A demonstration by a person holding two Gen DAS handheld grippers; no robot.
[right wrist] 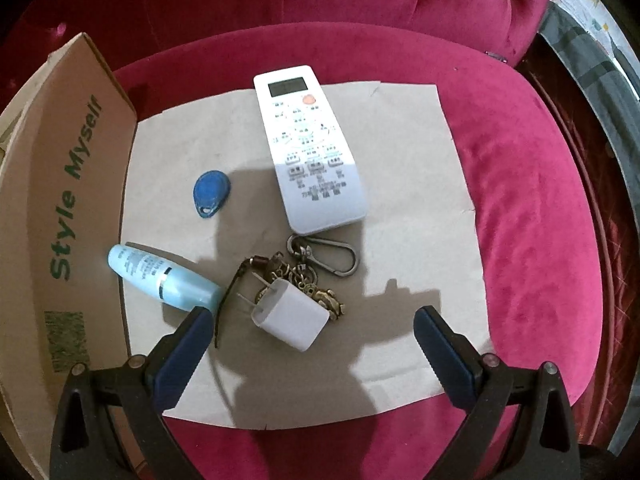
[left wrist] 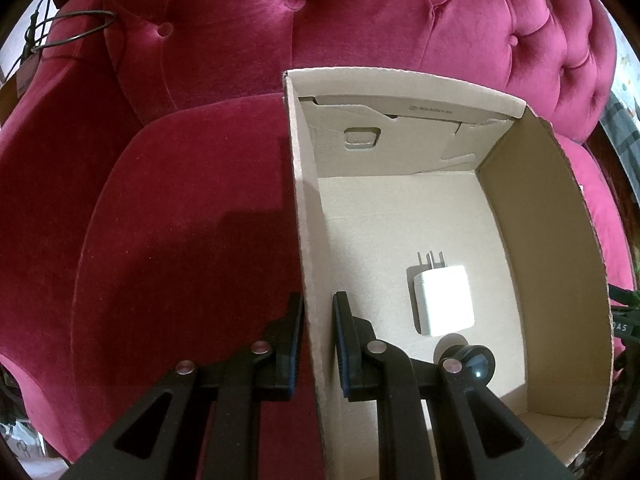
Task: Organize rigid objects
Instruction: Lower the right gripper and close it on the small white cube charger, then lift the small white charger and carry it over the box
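Crimson tufted velvet fills the left wrist view, where a cardboard box (left wrist: 540,240) sits on the sofa seat (left wrist: 180,240). Already inside lie a white charger (left wrist: 444,300) and a dark round object (left wrist: 474,362) I can't identify. The left gripper (left wrist: 318,336) pinches the box's near side wall, one finger outside, one inside, pointing steeply down; holding that wall steady should keep the box from sliding.

From the right wrist view, brown paper (right wrist: 400,220) on the cushion carries a remote control (right wrist: 310,148), a blue key fob (right wrist: 212,192), a pale blue bottle (right wrist: 160,278), a keyring with carabiner (right wrist: 320,268) and a small white plug adapter (right wrist: 290,316). The right gripper (right wrist: 314,326) hangs spread wide, tilted steeply down over the adapter. Straddling its flat sides, clear of the prongs and keys, looks wisest.
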